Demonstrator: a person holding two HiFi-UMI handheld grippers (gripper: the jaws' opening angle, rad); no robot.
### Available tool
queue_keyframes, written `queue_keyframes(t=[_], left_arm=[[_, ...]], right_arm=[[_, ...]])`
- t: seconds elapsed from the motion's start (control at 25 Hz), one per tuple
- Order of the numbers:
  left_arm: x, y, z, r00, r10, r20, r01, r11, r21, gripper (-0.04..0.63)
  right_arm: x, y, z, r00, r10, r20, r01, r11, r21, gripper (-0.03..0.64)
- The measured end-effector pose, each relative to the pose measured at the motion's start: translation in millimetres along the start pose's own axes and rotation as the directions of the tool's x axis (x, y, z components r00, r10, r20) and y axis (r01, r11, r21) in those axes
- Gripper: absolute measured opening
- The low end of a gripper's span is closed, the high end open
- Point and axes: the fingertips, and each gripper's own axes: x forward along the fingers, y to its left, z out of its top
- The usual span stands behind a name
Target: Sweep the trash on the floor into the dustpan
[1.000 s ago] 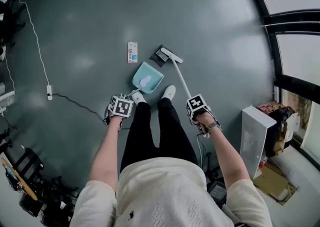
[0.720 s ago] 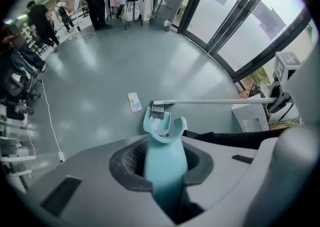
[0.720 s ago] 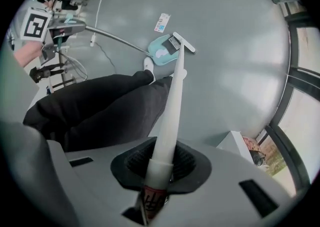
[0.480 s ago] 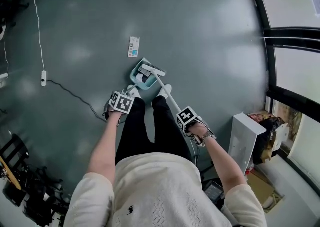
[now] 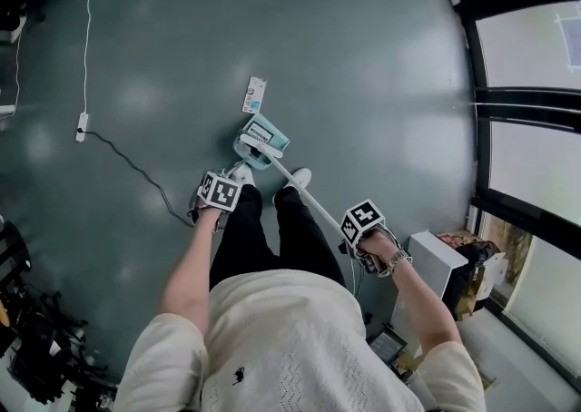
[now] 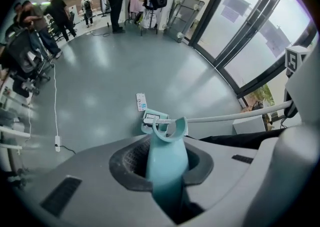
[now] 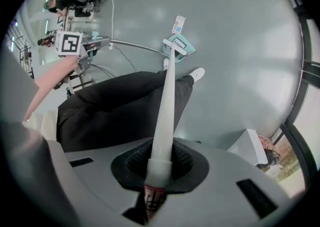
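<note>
The left tongs (image 6: 167,168) are clamped on the teal stem of the dustpan (image 6: 156,119), which rises straight up between the closed-in pads and ends in a curved clip at the top. The right tongs (image 7: 160,168) are clamped near the top end of the white broom (image 7: 165,106) stick, which runs from them in a long slant down and forward, crossing in front of the person's black trousers (image 5: 272,238). In the head view both tongs are held low at either side of the legs, the left one just above the left white shoe (image 5: 241,174). The dustpan stands on the grey floor (image 5: 363,65) right in front of the shoes, and the broom's head lies across the pan's mouth. A small printed packet (image 5: 255,94), the trash, lies flat on the floor just past the pan's far edge, outside it. Off to the left a white cable (image 5: 86,29) runs to a power strip; to the right stands a white cabinet (image 5: 438,260) beside dark-framed windows
</note>
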Motion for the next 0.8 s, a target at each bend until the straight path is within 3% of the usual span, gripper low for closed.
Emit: queue_keyframes(t=[0.2, 0.32, 0.6, 0.72, 0.8], left_arm=[[-30, 20, -24, 0.998, 0.018, 0.055, -0.015, 0.999, -0.044, 0.092], [-42, 31, -42, 0.996, 0.021, 0.086, -0.010, 0.993, -0.120, 0.092], [-34, 16, -61, 0.994, 0.037, 0.101, -0.007, 0.958, -0.287, 0.092], [-25, 8, -67, 0.993, 0.066, 0.093, -0.026, 0.925, -0.379, 0.092], [-15, 2, -66, 0.987, 0.117, 0.112, -0.052, 0.883, -0.467, 0.092]], right_arm=[[-42, 21, 6, 0.996, 0.046, 0.072, -0.046, 0.999, -0.001, 0.051], [-66, 28, 30, 0.989, 0.050, 0.136, -0.051, 0.999, 0.006, 0.051], [-154, -38, 145, 0.975, -0.120, 0.188, 0.129, 0.991, -0.037, 0.051], [-186, -70, 204, 0.963, -0.201, 0.179, 0.216, 0.974, -0.067, 0.051], [-203, -88, 240, 0.952, -0.254, 0.169, 0.273, 0.957, -0.095, 0.051]])
